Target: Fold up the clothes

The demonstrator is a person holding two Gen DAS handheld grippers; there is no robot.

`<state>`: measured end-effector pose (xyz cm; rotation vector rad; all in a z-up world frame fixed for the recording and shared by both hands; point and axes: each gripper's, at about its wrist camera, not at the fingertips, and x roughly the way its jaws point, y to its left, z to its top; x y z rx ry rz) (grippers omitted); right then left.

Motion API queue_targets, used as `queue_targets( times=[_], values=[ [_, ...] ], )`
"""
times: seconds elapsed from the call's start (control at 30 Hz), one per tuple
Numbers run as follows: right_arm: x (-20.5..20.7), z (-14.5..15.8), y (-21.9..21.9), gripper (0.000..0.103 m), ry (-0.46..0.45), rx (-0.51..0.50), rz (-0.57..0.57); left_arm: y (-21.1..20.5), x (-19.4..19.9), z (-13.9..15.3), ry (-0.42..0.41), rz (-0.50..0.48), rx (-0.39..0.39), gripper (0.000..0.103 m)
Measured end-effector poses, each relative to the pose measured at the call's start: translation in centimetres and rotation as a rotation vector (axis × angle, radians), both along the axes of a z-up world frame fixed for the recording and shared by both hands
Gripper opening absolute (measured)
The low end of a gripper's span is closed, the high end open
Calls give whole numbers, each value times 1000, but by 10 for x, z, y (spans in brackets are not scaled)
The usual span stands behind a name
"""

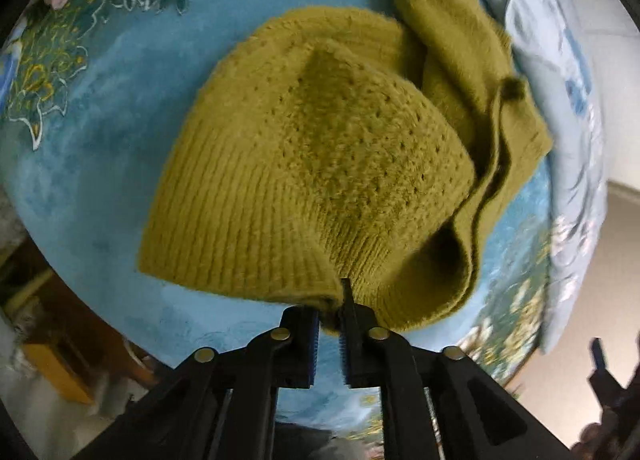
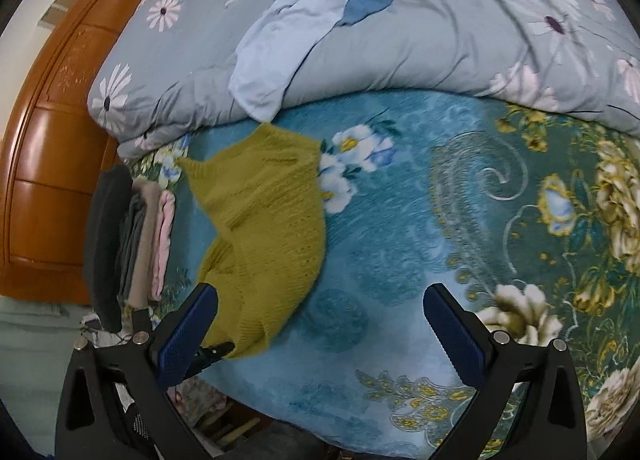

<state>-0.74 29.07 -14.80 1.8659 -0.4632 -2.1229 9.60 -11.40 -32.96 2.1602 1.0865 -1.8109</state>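
An olive-green knitted sweater [image 1: 312, 163] lies bunched on the blue flowered bed sheet [image 1: 100, 163], partly folded over itself. My left gripper [image 1: 330, 312] is shut on its ribbed hem at the near edge, with the fabric pinched between the blue pads. In the right wrist view the same sweater [image 2: 268, 219] lies at the left, and the tip of the left gripper [image 2: 216, 350] shows at its lower corner. My right gripper [image 2: 322, 292] stands open over bare sheet to the right of the sweater, with nothing between its fingers.
A grey flowered quilt [image 2: 400, 59] is heaped along the far side, with a pale blue garment [image 2: 288, 39] on it. A stack of folded clothes [image 2: 136, 244] sits left of the sweater by the wooden headboard [image 2: 48, 139]. The bed's edge is near.
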Motion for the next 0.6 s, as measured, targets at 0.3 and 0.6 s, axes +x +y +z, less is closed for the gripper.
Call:
queue_targets(
  times=[0.3,0.6],
  values=[
    [-76,-51,-81,103,-34,-22,187,-47,-1,24,38,59,-70,53],
    [-160,-133,-120,103,-151,13,204,-93,19,24,-22,193,-107,57]
  ],
)
